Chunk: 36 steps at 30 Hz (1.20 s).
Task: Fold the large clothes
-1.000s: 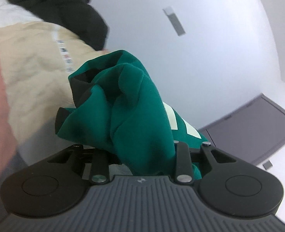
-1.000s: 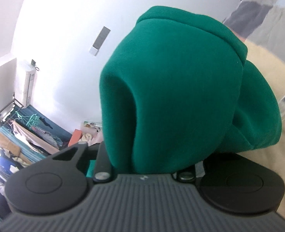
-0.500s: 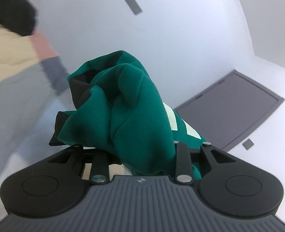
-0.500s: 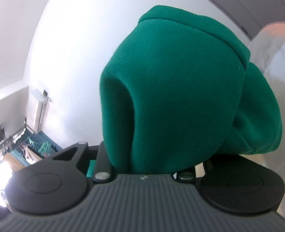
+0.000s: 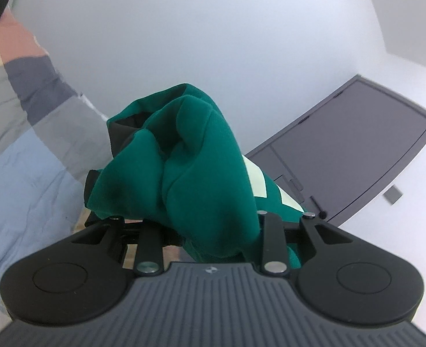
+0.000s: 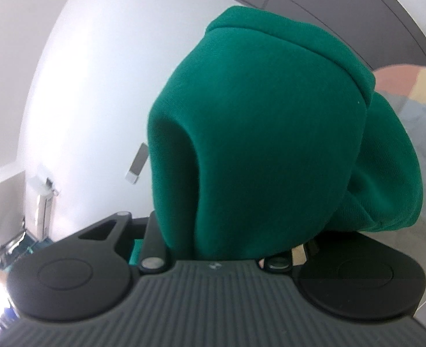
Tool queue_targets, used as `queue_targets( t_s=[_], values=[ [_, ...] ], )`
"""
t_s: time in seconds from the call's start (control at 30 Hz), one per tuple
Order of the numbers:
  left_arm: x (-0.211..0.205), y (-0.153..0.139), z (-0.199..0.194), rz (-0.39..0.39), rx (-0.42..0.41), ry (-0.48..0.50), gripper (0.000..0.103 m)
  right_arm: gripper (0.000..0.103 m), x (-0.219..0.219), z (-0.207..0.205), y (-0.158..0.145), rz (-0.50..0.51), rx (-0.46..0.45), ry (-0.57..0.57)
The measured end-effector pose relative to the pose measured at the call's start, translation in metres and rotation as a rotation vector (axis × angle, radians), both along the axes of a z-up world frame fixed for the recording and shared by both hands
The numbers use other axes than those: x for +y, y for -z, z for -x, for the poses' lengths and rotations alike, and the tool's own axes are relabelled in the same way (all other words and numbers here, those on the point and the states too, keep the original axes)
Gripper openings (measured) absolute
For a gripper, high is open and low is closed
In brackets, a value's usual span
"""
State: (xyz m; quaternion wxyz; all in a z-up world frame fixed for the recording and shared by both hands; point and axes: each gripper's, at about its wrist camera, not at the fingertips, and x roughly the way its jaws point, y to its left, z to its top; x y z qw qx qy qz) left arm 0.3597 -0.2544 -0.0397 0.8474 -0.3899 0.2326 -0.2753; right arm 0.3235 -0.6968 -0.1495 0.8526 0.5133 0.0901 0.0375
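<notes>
The left gripper [image 5: 204,231] is clamped on a bunched fold of the green garment [image 5: 190,170]. The cloth rises up and forward from between the fingers as a crumpled peak, its long axis running along the line the fingers point, tilted slightly to the left. A black lining [image 5: 120,133] shows at the left edge of the bunch, and pale stripes [image 5: 256,179] lie on the cloth just right of the fingers. The fingers themselves are hidden under the fabric. Left of the fingers lies a patchwork cover [image 5: 31,150] in grey, blue and pink; beyond and right of them stands a grey door [image 5: 351,144] in a white wall [image 5: 242,43].

The right gripper [image 6: 213,248] is likewise closed on the garment [image 6: 265,133]. Here the cloth swells into a smooth, rounded dome standing above the fingers, with a thick seamed hem [image 6: 294,37] along its top and a deep hollow fold on its left. The rest of the cloth droops away to the right of the fingers. Its fingers are covered too. Far left and below sits a blurred clothes rack [image 6: 2,254].
</notes>
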Motion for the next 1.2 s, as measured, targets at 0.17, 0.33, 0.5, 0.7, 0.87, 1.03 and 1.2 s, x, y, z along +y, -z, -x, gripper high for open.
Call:
queue_targets(
  t_s=[0.17,0.33,0.5,0.7,0.87,1.03,1.2],
  values=[
    [-0.012,0.042,-0.015,-0.082,-0.012,0.006,0.035,0.036,-0.01,-0.01,0.065,-0.035,0.04,0.007],
    [-0.005,0.09,-0.019,-0.118,0.044,-0.003,0.035,0.036,-0.009,-0.013,0.123,-0.083,0.086,0.008],
    [0.005,0.122,-0.012,-0.112,0.073,-0.021,0.035,0.036,-0.01,-0.013,0.152,-0.067,0.065,-0.011],
    [-0.005,0.124,-0.02,-0.168,0.074,-0.037,0.036,0.037,-0.032,-0.012,0.162,-0.094,0.047,-0.02],
    [0.0,0.117,-0.01,-0.156,0.117,-0.034,0.046,0.04,-0.026,0.001,0.171,-0.115,0.071,-0.01],
    [0.001,0.109,-0.006,-0.231,0.183,-0.032,0.074,0.08,0.015,0.025,0.179,-0.086,0.168,0.062],
    [0.007,0.089,0.026,-0.328,0.165,-0.04,0.081,0.08,0.023,0.047,0.164,-0.03,0.211,0.062]
  ],
)
